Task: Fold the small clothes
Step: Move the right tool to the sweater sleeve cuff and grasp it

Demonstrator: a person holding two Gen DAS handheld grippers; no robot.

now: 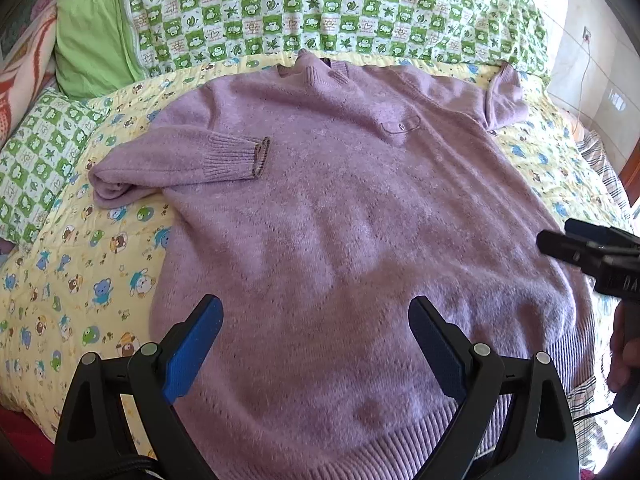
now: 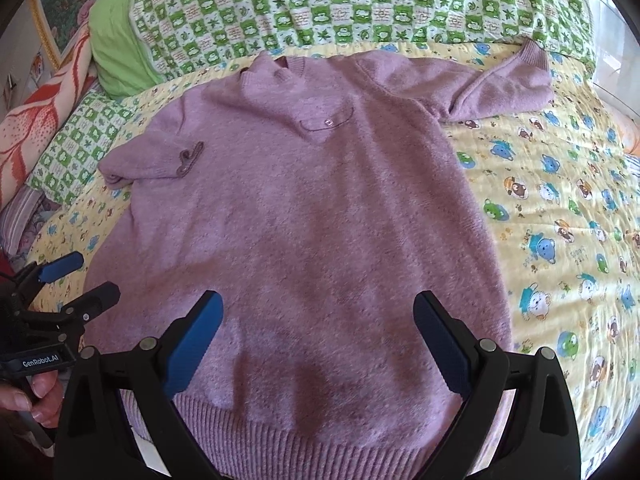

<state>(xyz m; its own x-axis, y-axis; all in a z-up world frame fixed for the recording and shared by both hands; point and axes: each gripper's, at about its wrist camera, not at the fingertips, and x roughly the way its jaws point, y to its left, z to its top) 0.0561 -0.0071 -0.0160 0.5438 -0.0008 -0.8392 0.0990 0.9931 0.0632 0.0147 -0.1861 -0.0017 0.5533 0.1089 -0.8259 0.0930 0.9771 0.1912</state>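
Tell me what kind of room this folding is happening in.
Most likely a bedroom: the purple sweater lies flat on a bed covered by a yellow cartoon-bear quilt, with a green checkered quilt and a green pillow at its far end.

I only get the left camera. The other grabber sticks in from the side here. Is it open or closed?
Observer: Open. The right gripper hangs over the sweater near its hem, holding nothing.
Child: Is there a button on the little pocket?
Observer: Yes, a small pale button sits on the pocket flap.
Child: Is there any writing on my grabber?
Observer: Yes, the left gripper reads GenRobot.AI on its side.
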